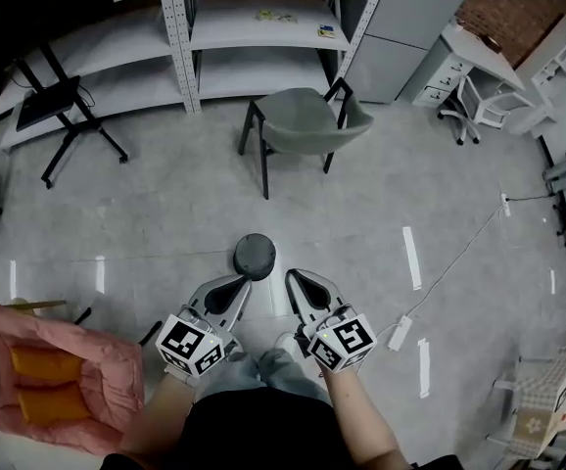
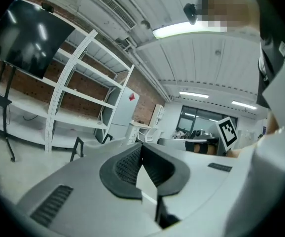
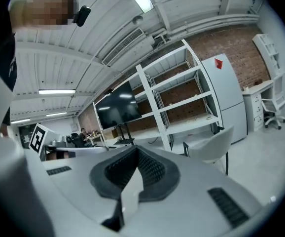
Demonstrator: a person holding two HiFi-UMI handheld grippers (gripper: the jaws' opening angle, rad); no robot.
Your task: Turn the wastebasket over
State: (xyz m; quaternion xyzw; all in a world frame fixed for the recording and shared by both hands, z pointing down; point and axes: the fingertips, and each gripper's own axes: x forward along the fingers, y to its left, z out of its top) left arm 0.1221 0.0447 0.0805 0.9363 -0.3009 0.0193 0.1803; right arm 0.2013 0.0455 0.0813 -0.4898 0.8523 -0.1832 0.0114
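Wastebasket (image 1: pixel 255 256): dark grey, round, on floor (image 1: pixel 165 213), just ahead of both tool tips, touched by neither.
Left tool (image 1: pixel 238 285): jaws fully together, nothing between them.
Right tool (image 1: pixel 297 280): jaws fully together, empty.
Both tools side by side, near level.
Grey chair (image 1: pixel 307 121) beyond wastebasket, shelving (image 1: pixel 180 37) behind it.
Pink cushion (image 1: pixel 53 375) at lower left.

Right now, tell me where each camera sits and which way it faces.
Head view: on the person's head, looking steeply down at wastebasket and chair; forearms, left gripper, right gripper show.
Left gripper view: on that gripper, facing level toward shelves; shut jaws show.
Right gripper view: likewise, toward shelves; shut jaws show.
Shared: chair and shelves.
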